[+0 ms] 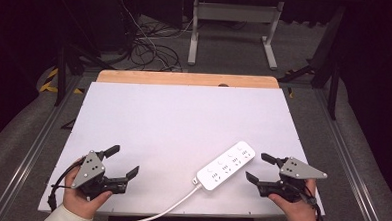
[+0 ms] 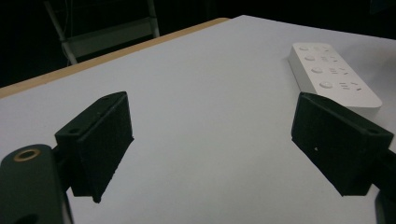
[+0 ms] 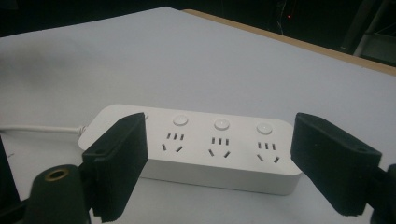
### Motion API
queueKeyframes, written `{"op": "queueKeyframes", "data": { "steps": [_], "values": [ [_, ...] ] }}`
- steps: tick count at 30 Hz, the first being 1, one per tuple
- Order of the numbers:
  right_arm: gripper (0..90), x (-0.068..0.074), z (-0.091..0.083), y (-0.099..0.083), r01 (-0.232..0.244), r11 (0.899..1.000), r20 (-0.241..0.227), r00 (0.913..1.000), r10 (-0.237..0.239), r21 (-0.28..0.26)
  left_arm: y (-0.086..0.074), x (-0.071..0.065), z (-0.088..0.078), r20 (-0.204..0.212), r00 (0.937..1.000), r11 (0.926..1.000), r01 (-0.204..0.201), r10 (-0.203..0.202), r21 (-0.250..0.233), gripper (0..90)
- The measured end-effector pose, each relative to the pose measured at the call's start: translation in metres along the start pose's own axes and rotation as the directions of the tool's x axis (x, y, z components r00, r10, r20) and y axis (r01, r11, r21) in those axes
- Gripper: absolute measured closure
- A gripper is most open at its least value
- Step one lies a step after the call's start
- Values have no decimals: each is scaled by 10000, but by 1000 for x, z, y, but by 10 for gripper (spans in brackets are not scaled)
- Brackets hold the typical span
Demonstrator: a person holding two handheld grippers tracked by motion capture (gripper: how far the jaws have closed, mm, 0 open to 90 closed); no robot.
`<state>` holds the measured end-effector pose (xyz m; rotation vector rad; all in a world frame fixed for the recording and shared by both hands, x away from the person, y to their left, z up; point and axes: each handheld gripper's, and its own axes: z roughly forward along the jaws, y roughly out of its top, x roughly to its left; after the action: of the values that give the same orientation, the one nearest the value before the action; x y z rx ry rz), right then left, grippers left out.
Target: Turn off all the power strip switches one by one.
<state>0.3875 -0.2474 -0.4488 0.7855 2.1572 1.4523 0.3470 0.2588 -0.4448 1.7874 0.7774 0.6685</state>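
A white power strip (image 1: pixel 226 165) lies at a slant on the white table top (image 1: pixel 183 120), near the front right. Its white cable (image 1: pixel 164 210) runs off the front edge. My right gripper (image 1: pixel 257 168) rests just right of the strip, open, pointing at its side. In the right gripper view the power strip (image 3: pixel 210 144) lies just past the open jaws, with a row of sockets and round buttons on top. My left gripper (image 1: pixel 121 160) sits open near the front left corner, nothing between its fingers. The power strip (image 2: pixel 331 74) shows far right in the left gripper view.
A wooden strip (image 1: pixel 185 79) edges the table's far side. Beyond it stand a white metal frame (image 1: pixel 232 27) and loose cables (image 1: pixel 146 48) on the floor. Metal rails (image 1: pixel 37 143) run along both sides of the table.
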Motion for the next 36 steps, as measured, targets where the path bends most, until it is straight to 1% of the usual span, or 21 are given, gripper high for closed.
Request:
{"op": "queueKeyframes", "data": {
  "steps": [11, 15, 17, 20, 22, 23, 25, 27, 28, 29, 30, 34, 36],
  "values": [
    [191, 0, -1, 1, 43, 10000, 50, 10000, -43, -34, 0, 0, -1, 13, 10000, 10000, 62, -62, -26, 133],
    [191, 0, -1, 2, 74, 10000, 70, 9999, -73, -66, 0, -1, -1, -52, 10000, 10000, -33, 34, 42, 133],
    [191, 0, -1, 2, 77, 10000, 78, 9999, -77, -42, 0, -1, -1, -99, 9998, 9999, -163, 164, 28, 133],
    [191, 0, -1, 3, 89, 10000, 132, 9999, -89, -1, 0, -1, 0, -63, 9999, 9999, -151, 152, 32, 134],
    [195, 0, 0, 4, 131, 9999, 90, 9999, -131, 5, 1, -1, -1, -101, 9998, 9998, -189, 189, 29, 135],
    [201, 0, 1, 6, 147, 9999, 21, 9999, -147, 20, 0, -1, -1, -98, 9999, 9999, -107, 107, 17, 136],
    [202, 2, 3, 10, 178, 9998, -157, 9997, -178, 5, 0, -1, -1, -96, 9999, 10000, -88, 88, 9, 137],
    [201, 2, 4, 13, 234, 9997, -165, 9996, -233, 21, 1, -1, -1, -83, 9999, 9999, -146, 147, 17, 137],
    [202, 4, 7, 17, 287, 9996, -238, 9993, -287, 24, 1, -1, -2, -106, 9999, 9999, -126, 126, 16, 137],
    [202, 5, 9, 20, 317, 9995, -262, 9992, -316, 31, 1, -1, -2, -126, 9997, 9998, -217, 217, 8, 137],
    [201, 5, 10, 22, 338, 9994, -302, 9990, -337, 38, 1, -2, -2, -117, 9998, 9999, -173, 173, -3, 137],
    [201, 8, 18, 31, 344, 9994, -509, 9981, -345, -27, 1, -2, -2, -107, 9997, 9997, -231, 231, 39, 137],
    [201, 10, 22, 35, 434, 9991, -591, 9973, -435, -19, 1, -1, -1, -98, 9996, 9997, -250, 251, 25, 137]
  ]
}}
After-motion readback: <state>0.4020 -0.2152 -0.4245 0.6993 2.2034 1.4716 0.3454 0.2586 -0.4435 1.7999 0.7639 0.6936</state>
